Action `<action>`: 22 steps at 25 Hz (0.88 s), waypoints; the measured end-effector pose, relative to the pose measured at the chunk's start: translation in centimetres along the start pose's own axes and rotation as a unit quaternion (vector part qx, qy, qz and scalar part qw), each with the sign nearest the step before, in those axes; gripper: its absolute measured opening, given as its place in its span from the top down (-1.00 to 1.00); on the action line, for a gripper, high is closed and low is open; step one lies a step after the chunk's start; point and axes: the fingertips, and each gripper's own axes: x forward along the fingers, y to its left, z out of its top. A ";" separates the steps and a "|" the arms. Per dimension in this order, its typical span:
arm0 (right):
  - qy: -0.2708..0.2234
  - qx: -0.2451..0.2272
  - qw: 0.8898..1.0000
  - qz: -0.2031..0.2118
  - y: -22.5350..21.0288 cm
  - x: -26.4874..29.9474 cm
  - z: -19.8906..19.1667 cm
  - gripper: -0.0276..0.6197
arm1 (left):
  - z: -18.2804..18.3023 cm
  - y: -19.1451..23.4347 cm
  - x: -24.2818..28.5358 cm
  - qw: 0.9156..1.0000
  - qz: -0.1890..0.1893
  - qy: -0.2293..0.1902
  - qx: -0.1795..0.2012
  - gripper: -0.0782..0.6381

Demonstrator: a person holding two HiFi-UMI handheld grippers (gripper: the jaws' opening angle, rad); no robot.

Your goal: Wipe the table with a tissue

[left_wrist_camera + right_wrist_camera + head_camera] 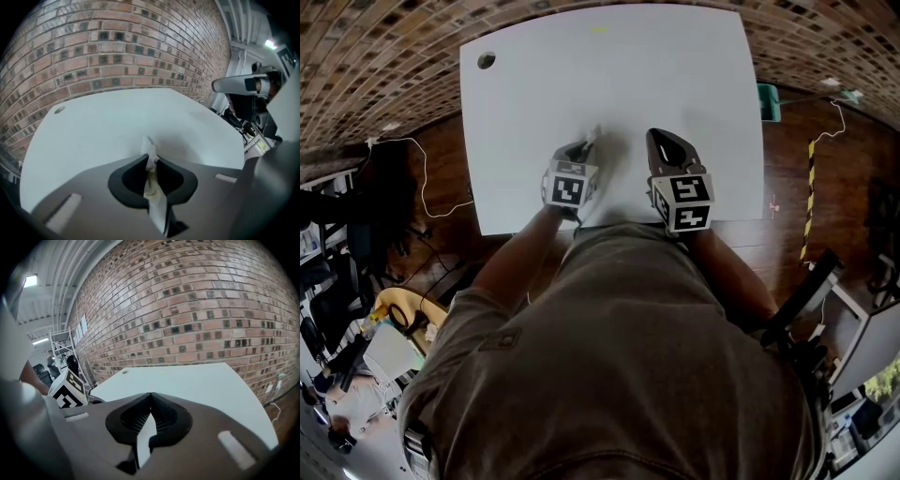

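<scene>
Left tongs [584, 147]: jaws closed on the tissue [595, 135]. In the left gripper view the tissue [150, 151] is pinched upright between the jaw tips of the left tongs [151, 161]. A short white end sticks out ahead of the tips, and the rest trails back through the gap. A yellowish tint is seen on the pinched part.

Right tongs [662, 141]: jaws brought together, nothing held. In the right gripper view only the table [201, 380] shows through the slot behind the tips of the right tongs [150, 397].

Both tongs are parked side by side over the near edge of the table [675, 84], the right tongs just beside the left tongs. Bare white top lies ahead of both. A cable hole [487, 60] is far ahead and left of the left tongs. A faint yellow speck [598, 30] is far ahead, roughly in line with the left tongs, but too small to identify.

Step, as judged: the tissue is gripped and wiping is at or near its start. Contact between tissue and top cannot be confirmed from any view.

Next move, as judged:
- The left tongs need to be tipped down so the free end of the tissue is pressed flat on the top.
- Strokes should then be swept forward and sideways over the area ahead.
- Grip must be kept firm, since only a narrow strip is clamped and it could be pulled out by drag.
- The right tongs are not needed and should be kept out of the sweep path.
</scene>
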 end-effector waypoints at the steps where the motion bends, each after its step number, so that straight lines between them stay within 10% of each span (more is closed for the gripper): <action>1: 0.000 -0.001 1.000 0.000 0.0 -0.1 0.0 0.87 | -0.1 0.0 0.0 1.000 0.000 0.001 0.001 0.71; 22: -0.002 -0.047 0.999 -0.003 4.3 -1.5 -0.5 0.87 | 0.3 5.1 -8.6 0.985 0.028 -0.143 -0.096 0.71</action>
